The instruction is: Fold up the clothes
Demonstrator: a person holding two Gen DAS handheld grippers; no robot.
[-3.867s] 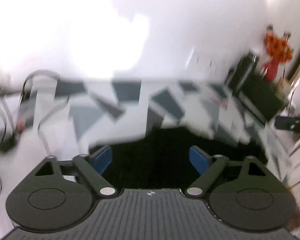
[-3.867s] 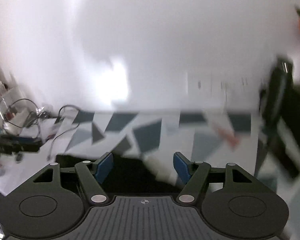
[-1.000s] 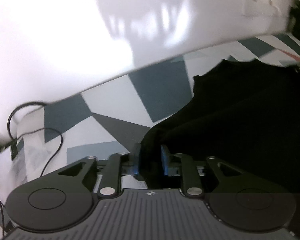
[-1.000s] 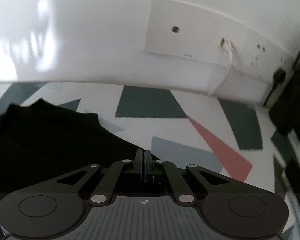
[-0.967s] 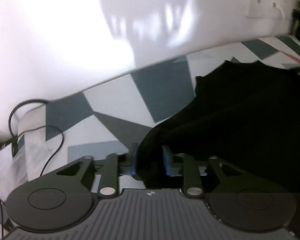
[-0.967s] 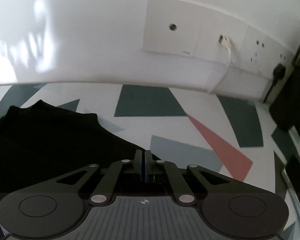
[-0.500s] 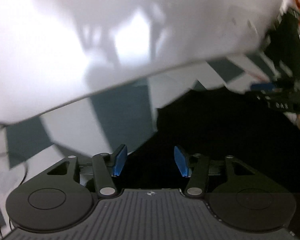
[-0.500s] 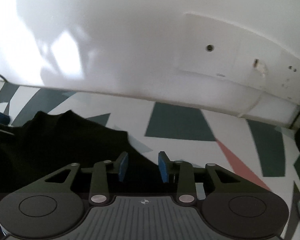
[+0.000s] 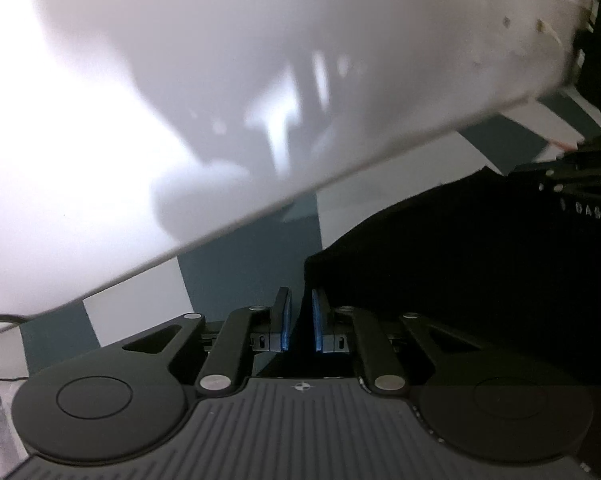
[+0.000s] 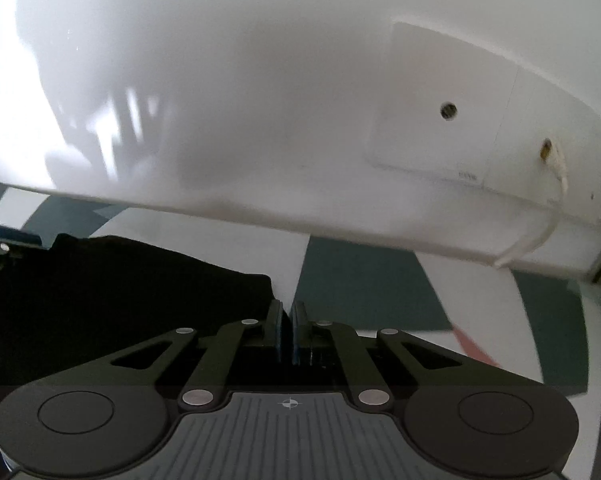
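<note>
My black cloth garment [image 9: 460, 280] lies spread on the desk [image 9: 244, 256], whose top is patterned in white, teal and grey shapes. From my left view it fills the right side; from my right view [image 10: 120, 292] it fills the left. Its far edge runs near the wall, slightly rumpled.

Black garment [image 9: 460, 280] looks soft matt cloth, left tongs [image 9: 299, 326] & right tongs [image 10: 287, 334] matt black plastic w/ ribbed housing, blue pads [image 9: 285, 324] rubbery, desk [image 10: 360, 280] smooth, wall [image 10: 260, 80] glossy white.
</note>
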